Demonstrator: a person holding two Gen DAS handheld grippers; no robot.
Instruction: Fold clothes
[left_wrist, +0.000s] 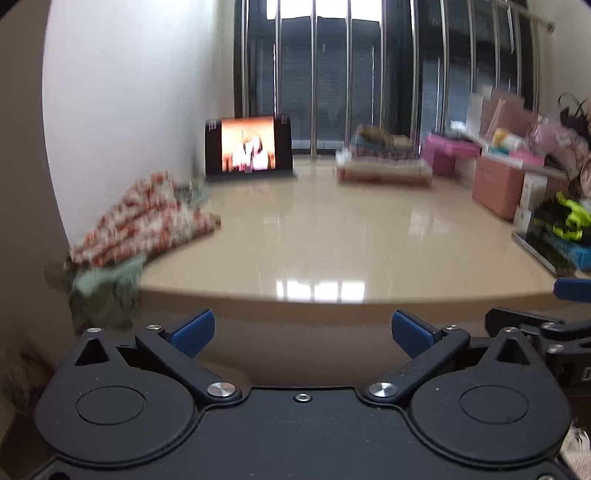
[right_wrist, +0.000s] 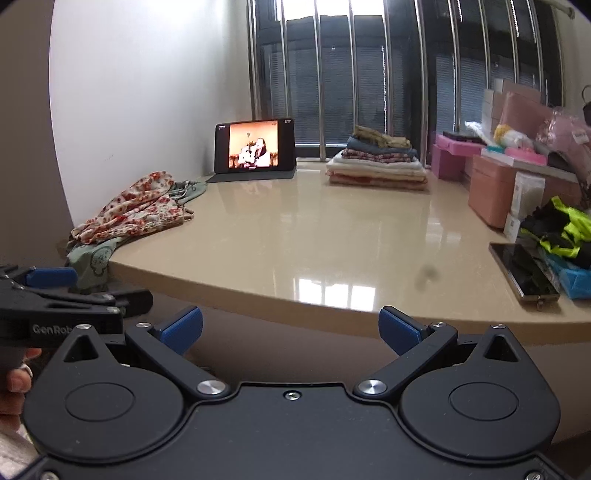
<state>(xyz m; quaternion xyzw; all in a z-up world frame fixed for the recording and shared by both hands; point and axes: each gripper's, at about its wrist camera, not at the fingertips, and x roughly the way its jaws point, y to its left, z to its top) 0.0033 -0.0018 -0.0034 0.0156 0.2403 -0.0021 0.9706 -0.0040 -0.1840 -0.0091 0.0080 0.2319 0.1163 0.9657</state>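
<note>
Grippers counted: two, left gripper (left_wrist: 303, 330) and right gripper (right_wrist: 290, 328), both held short of table (right_wrist: 332, 236) edge, jaws spread wide, nothing between blue pads. Clothes seen in two groups. One loose heap (right_wrist: 129, 214) at table's left edge by wall: red-and-white floral garment crumpled over green one, green fabric draped off edge; long axis laid from near-left edge toward tablet (right_wrist: 255, 149). One folded stack (right_wrist: 376, 162) at far side by window, several layers, exact count unclear. One phone (right_wrist: 524, 271) lying flat at right.

Daylight from window (right_wrist: 351, 74); glare on table (right_wrist: 332, 291); left view blurred; fisheye edges.
</note>
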